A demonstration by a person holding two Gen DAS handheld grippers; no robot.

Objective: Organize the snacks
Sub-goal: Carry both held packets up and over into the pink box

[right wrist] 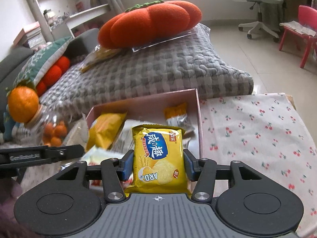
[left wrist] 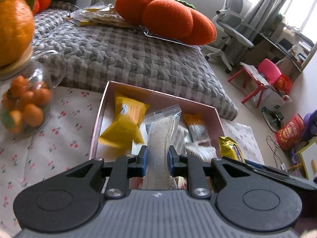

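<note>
pinching a clear-wrapped bar (left wrist: 161,136), left tongs (left wrist: 158,158); right tongs (right wrist: 158,163) clamp a yellow cracker pack (right wrist: 159,154).

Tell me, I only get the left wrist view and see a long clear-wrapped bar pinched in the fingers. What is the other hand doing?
Observer: The right gripper holds a yellow cracker packet, its fingers pressing both sides.
Operator: Where is it, over the box?
Observer: Yes, in front of the pink box, which has more snacks inside.
Operator: Anything to its right?
Observer: Only bare cherry-print cloth.
Operator: Can it see my gripper?
Observer: Yes, the left gripper juts in from the left edge.
</note>
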